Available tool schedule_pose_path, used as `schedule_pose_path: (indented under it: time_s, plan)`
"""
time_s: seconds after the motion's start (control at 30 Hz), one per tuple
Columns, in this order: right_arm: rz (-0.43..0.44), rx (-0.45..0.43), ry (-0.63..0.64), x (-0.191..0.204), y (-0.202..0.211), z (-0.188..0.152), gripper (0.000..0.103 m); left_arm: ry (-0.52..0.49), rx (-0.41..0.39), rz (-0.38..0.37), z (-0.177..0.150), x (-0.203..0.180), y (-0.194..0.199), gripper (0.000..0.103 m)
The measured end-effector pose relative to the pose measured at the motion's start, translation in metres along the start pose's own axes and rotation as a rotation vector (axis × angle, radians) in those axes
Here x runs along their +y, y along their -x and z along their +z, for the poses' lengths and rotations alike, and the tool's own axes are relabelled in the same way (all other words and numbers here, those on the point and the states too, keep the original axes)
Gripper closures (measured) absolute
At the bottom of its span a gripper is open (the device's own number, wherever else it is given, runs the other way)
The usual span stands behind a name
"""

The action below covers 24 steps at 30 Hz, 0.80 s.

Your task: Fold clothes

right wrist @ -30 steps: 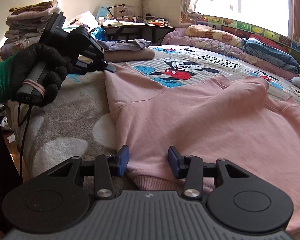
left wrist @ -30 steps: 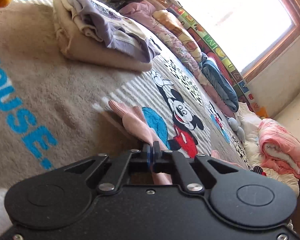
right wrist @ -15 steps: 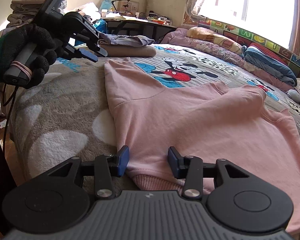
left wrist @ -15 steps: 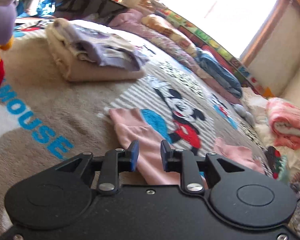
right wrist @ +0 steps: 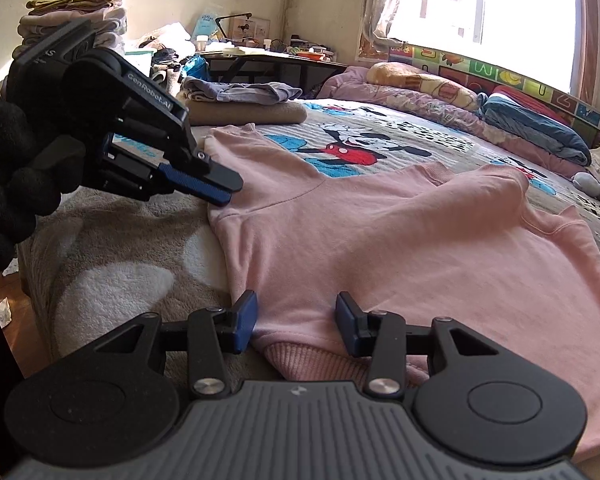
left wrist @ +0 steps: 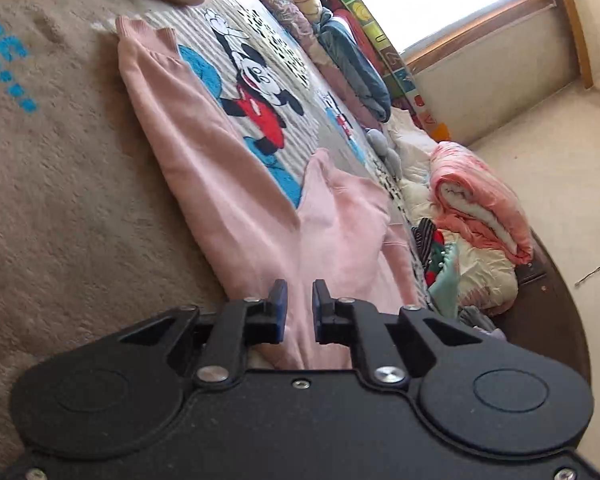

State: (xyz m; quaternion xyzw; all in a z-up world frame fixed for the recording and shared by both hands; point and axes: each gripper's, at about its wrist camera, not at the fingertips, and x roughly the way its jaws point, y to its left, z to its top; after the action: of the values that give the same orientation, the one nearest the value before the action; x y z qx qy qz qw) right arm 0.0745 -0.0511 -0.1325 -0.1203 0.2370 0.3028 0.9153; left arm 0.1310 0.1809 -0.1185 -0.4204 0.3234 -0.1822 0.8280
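A pink sweater [right wrist: 380, 240] lies flat on the bed, front down or up I cannot tell. Its sleeve [left wrist: 188, 128] stretches away toward the cuff [left wrist: 148, 36]. My left gripper [left wrist: 300, 306] hovers over the sleeve near the shoulder. Its jaws are closing to a narrow gap, and the fabric lies below the pads, not pinched. In the right wrist view a black-gloved hand holds the left gripper [right wrist: 220, 192] above the sweater's left edge. My right gripper [right wrist: 296, 320] stands open over the ribbed hem [right wrist: 312, 360], with a finger on each side and no grip on it.
A folded beige and lilac pile [right wrist: 244, 108] sits beyond the cuff. Folded clothes [right wrist: 72, 16] are stacked at back left beside a cluttered desk [right wrist: 268, 60]. Pillows and blankets [right wrist: 532, 128] line the window side. A rolled pink blanket [left wrist: 480, 200] lies at the far end. The bed's edge [right wrist: 40, 280] drops off on the left.
The left gripper let go of the sleeve cuff, opened, then drew back along the sleeve toward the shoulder while narrowing. The sleeve now lies stretched out. The right gripper stayed put.
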Motion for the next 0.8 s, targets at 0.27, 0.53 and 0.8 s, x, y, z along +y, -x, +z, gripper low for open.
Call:
schedule_pose_path:
  time_s: [0.27, 0.53, 0.8]
  plan:
    - [-0.009, -0.013, 0.005, 0.001, 0.002, -0.001, 0.059, -0.003, -0.058, 0.159, 0.007, 0.021, -0.019, 0.095]
    - [-0.003, -0.020, -0.003, -0.001, 0.001, -0.001, 0.059, 0.119, -0.287, 0.315, 0.066, 0.062, 0.019, 0.098]
    - [0.000, -0.030, -0.008, -0.001, 0.000, -0.004, 0.058, 0.011, -0.128, 0.094, 0.064, 0.016, -0.002, 0.062]
